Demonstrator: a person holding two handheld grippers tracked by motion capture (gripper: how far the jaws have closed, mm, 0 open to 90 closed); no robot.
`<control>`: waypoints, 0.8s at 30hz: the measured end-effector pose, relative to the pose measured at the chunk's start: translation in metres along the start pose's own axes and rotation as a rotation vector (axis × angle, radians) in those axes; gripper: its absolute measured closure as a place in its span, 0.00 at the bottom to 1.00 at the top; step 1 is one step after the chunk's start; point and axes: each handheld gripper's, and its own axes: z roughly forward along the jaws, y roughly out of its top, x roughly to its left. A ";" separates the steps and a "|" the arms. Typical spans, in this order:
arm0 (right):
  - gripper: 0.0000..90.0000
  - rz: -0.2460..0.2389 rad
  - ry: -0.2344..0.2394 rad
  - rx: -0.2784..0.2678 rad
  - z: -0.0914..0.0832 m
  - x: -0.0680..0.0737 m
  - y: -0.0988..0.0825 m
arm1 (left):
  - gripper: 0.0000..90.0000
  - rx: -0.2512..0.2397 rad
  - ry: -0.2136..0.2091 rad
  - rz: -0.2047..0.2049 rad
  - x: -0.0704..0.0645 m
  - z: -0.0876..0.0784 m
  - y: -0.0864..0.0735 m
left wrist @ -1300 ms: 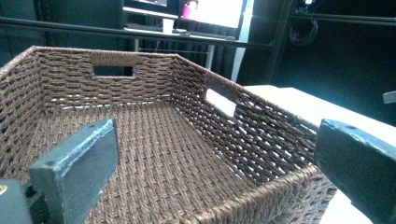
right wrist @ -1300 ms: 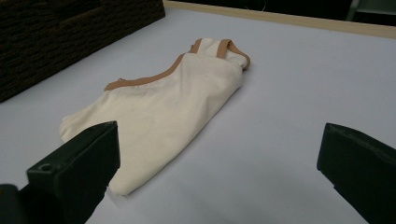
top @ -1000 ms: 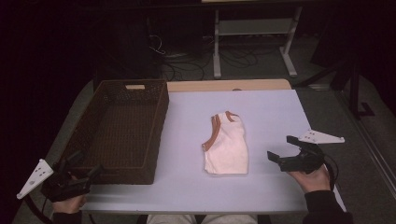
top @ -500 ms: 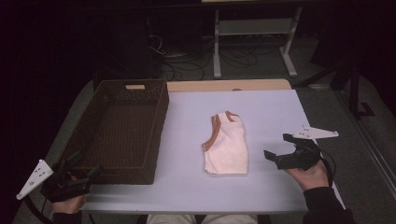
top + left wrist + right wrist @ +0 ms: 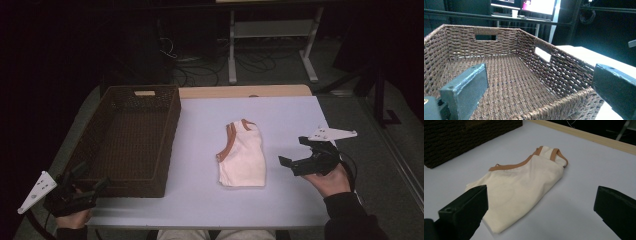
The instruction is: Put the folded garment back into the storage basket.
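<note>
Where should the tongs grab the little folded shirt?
Probably the plain cream edge of the folded shirt nearest the right tongs, coming from its right side. The shirt lies flat on the table, so the open jaws likely need to come low and pinch that layered edge, away from the orange-trimmed neck.

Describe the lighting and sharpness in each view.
High view: the table is evenly lit, the room behind falls into near black. Left gripper view: the basket weave is crisp, the near left tongs soft; a bright screen glares at top. Right gripper view: the folded garment is sharp with soft shadow, the right tongs blurred.
</note>
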 end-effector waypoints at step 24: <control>0.00 -0.043 0.017 0.066 0.009 -0.004 0.029 | 0.00 -0.003 -0.004 0.000 0.000 0.000 0.000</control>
